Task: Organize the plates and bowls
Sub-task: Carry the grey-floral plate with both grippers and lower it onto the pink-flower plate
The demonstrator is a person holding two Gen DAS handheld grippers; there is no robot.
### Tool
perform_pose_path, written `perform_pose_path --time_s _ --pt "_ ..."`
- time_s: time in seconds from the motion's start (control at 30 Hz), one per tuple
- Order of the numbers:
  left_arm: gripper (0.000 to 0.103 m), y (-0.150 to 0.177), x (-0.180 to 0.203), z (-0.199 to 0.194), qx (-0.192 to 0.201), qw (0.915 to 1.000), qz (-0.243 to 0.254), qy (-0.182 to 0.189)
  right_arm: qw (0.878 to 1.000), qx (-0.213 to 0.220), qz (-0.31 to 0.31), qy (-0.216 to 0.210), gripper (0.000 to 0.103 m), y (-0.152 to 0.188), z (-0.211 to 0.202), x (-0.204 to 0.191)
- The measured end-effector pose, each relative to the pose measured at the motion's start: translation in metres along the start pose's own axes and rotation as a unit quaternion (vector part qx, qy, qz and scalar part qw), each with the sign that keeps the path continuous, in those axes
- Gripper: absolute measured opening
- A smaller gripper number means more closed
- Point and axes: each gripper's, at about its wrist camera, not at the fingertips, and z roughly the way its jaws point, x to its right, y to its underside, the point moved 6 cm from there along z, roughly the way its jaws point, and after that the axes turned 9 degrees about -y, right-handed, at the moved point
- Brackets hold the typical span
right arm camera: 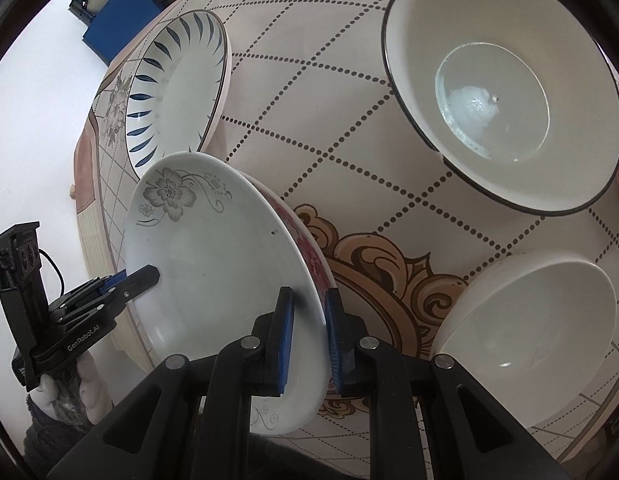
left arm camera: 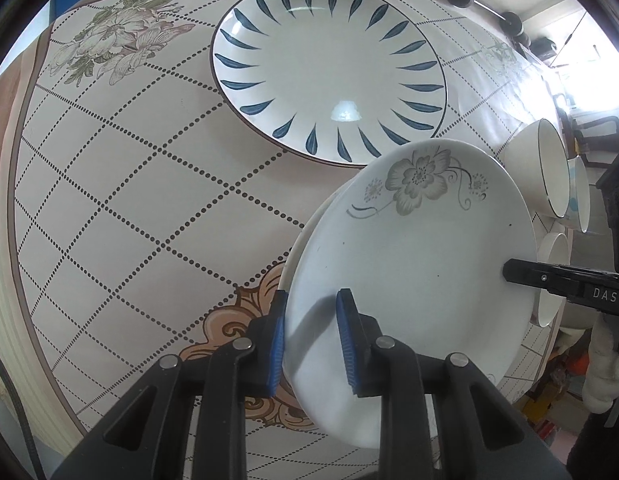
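Item one: grey-flower plate (left arm camera: 413,248), which I am holding tilted above the tablecloth (left arm camera: 149,208), gripped at opposite rims. My left gripper (left arm camera: 311,344) is clamping one edge between its blue pads; my right gripper (right arm camera: 309,336) is pinching the other edge, apparently together with a pink-flowered plate (right arm camera: 309,248) stacked beneath.

Item two: blue-leaf plate (left arm camera: 329,76), lying flat on the cloth just beyond the held plate.

Item three: black-rimmed bowl (right arm camera: 505,88), standing to the right.

Item four: plain white bowl (right arm camera: 529,328), sitting nearer me, apart from the black-rimmed one.
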Motion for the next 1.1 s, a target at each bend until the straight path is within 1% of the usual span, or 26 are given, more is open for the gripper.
perform_pose_path --time_s 0.13,0.27,0.4,0.5,0.6,0.73,0.87,0.93,1.1 --pt "0.021 0.000 0.004 0.001 0.000 0.9999 0.004 -0.010 1.000 -0.002 -0.019 0.019 0.018 0.000 -0.002 -0.004" --pt "0.021 0.000 0.012 0.004 -0.003 0.9998 0.005 -0.018 0.998 -0.002 -0.035 0.059 0.018 0.001 -0.002 -0.009" --pt "0.021 0.003 0.021 0.011 -0.015 0.9996 0.007 -0.022 0.996 -0.008 -0.033 0.078 0.018 0.004 0.001 -0.004" --pt "0.021 0.005 0.027 0.015 -0.014 0.9993 0.013 -0.032 0.995 -0.008 -0.036 0.091 0.018 0.007 0.004 -0.003" --pt "0.021 0.006 0.030 0.018 -0.017 0.9992 0.013 -0.035 0.994 -0.005 -0.040 0.099 0.018 0.006 0.004 -0.003" --pt "0.021 0.006 0.034 0.021 -0.021 0.9988 0.015 -0.042 0.990 -0.004 -0.065 0.122 0.017 0.006 0.004 -0.010" --pt "0.021 0.003 0.033 0.023 -0.031 0.9989 0.003 -0.035 0.989 -0.001 -0.064 0.135 0.018 0.003 0.003 -0.013" --pt "0.021 0.003 0.030 0.025 -0.037 0.9990 -0.006 -0.025 0.989 -0.003 -0.051 0.135 0.018 0.003 0.003 -0.011" --pt "0.022 0.002 0.022 0.028 -0.051 0.9984 -0.024 -0.001 0.990 -0.007 -0.044 0.130 0.018 0.004 0.004 -0.010"
